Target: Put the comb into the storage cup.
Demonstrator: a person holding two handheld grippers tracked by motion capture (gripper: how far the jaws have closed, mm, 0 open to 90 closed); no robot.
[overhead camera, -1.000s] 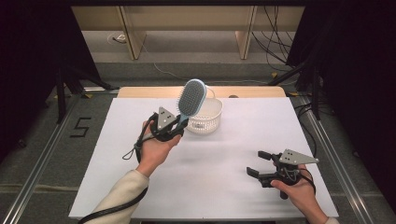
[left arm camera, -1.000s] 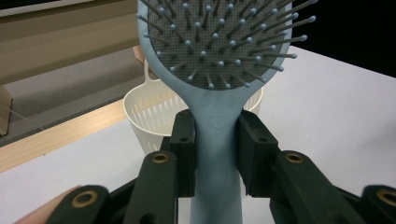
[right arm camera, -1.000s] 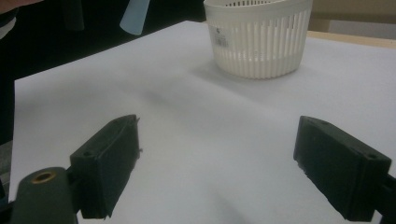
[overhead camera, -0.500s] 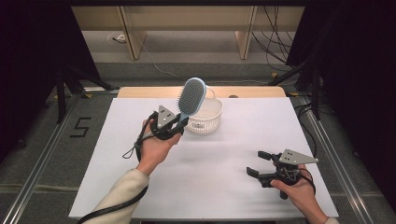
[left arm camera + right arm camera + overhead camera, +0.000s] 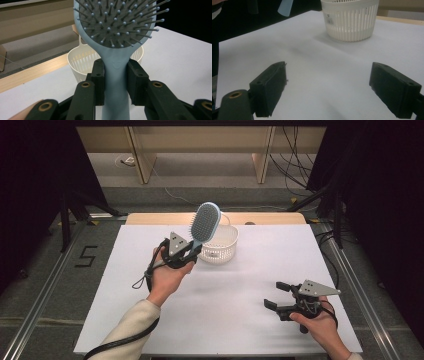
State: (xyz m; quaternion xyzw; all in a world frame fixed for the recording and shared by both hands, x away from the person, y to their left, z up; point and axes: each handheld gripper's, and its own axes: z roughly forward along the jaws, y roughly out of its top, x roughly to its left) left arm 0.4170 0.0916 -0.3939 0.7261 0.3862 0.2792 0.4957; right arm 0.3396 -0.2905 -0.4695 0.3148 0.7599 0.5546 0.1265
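A light blue hairbrush with a grey bristle pad stands tilted up above the table, head toward the white slotted basket. My left gripper is shut on its handle; both pads press its sides, and the bristles face the camera. The basket sits just behind the brush. My right gripper hovers low over the front right of the table, open, with nothing between its jaws. The basket appears ahead of it.
A white sheet covers the table, with a wooden strip along the far edge. Metal rails run down both sides. Cables and wooden furniture legs stand on the floor beyond.
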